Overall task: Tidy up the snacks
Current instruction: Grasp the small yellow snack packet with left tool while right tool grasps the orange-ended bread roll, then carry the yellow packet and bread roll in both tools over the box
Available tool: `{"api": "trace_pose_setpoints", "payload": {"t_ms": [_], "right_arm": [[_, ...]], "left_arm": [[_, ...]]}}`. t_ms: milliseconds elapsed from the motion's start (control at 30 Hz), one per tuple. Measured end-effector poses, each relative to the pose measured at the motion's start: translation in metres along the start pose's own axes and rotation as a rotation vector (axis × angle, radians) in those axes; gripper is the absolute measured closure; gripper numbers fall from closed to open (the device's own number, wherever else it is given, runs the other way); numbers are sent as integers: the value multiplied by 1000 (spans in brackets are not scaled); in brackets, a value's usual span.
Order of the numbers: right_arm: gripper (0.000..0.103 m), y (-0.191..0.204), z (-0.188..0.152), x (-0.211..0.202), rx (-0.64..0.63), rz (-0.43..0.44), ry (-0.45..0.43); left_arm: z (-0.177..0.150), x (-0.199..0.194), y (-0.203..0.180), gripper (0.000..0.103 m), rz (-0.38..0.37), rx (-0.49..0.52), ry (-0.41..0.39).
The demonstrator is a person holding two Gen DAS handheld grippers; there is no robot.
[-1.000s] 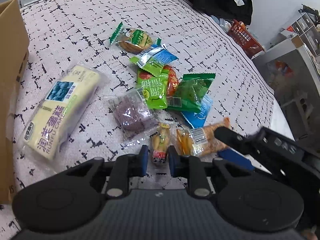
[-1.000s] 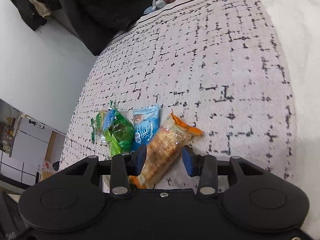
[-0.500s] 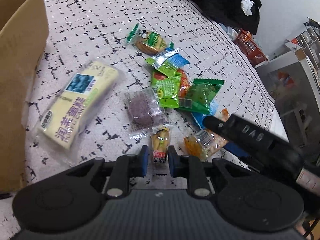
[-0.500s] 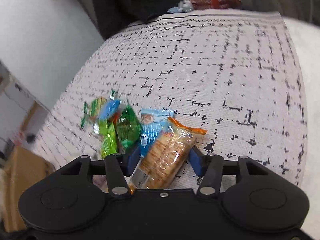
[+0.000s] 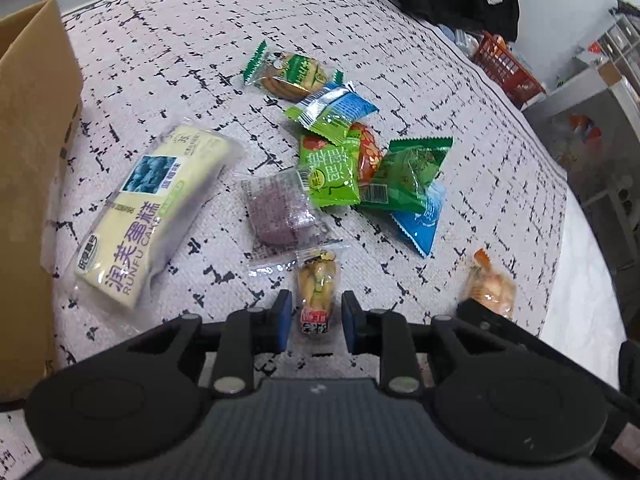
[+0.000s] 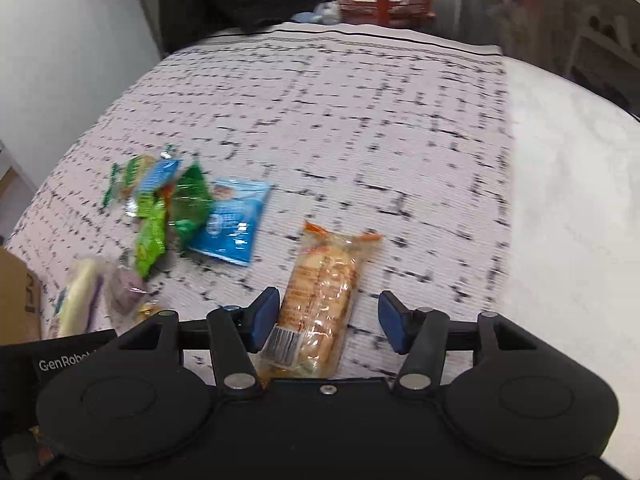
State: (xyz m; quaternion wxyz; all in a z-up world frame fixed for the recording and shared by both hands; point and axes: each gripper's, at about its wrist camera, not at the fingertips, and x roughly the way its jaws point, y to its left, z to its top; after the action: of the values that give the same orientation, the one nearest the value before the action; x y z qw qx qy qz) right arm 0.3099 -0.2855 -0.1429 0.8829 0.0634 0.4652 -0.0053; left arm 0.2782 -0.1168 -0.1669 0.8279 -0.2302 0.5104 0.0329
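Observation:
On the patterned bed cover (image 5: 168, 60), a small yellow snack pack (image 5: 318, 284) lies between the blue pads of my left gripper (image 5: 316, 322). The jaws are opening, with a narrow gap on each side of the pack. In the right wrist view, my right gripper (image 6: 329, 322) is open wide around an orange-wrapped biscuit pack (image 6: 320, 288). Its left pad is close beside the pack and its right pad is well clear. The same pack (image 5: 490, 288) shows at the lower right of the left wrist view.
A cardboard box (image 5: 28, 160) stands at the left. A long yellow cake pack (image 5: 152, 216), a purple snack in clear wrap (image 5: 280, 208) and a pile of green and blue packets (image 5: 384, 168) lie ahead. An orange basket (image 5: 508, 68) sits beyond the bed.
My left jaws have parted a little from the small yellow pack. The right jaws have widened and the right gripper has rolled. The orange pack now lies further right, apart from the pile.

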Motion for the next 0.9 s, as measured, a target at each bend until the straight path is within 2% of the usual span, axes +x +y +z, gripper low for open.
{"api": "trace_pose_setpoints", "payload": {"t_ms": [133, 300, 367, 467, 567, 667, 900], "right_arm": [[48, 1, -5, -1, 0, 1, 3], [50, 14, -8, 6, -77, -21, 5], [67, 14, -8, 6, -81, -37, 0], [67, 10, -6, 1, -58, 6, -6], [67, 14, -2, -13, -80, 7, -58], [67, 13, -2, -25, -56, 36, -61], [67, 25, 0, -68, -57, 84, -111]], "left_arm": [[-2, 2, -3, 79, 13, 36, 3], [-1, -1, 0, 84, 4, 29, -7], [0, -4, 2, 84, -22, 10, -2], [-1, -12, 1, 86, -52, 2, -10], [-4, -24, 0, 86, -89, -4, -21], [-7, -38, 1, 86, -119, -16, -43], [-7, -75, 9, 87, -190, -34, -96]]}}
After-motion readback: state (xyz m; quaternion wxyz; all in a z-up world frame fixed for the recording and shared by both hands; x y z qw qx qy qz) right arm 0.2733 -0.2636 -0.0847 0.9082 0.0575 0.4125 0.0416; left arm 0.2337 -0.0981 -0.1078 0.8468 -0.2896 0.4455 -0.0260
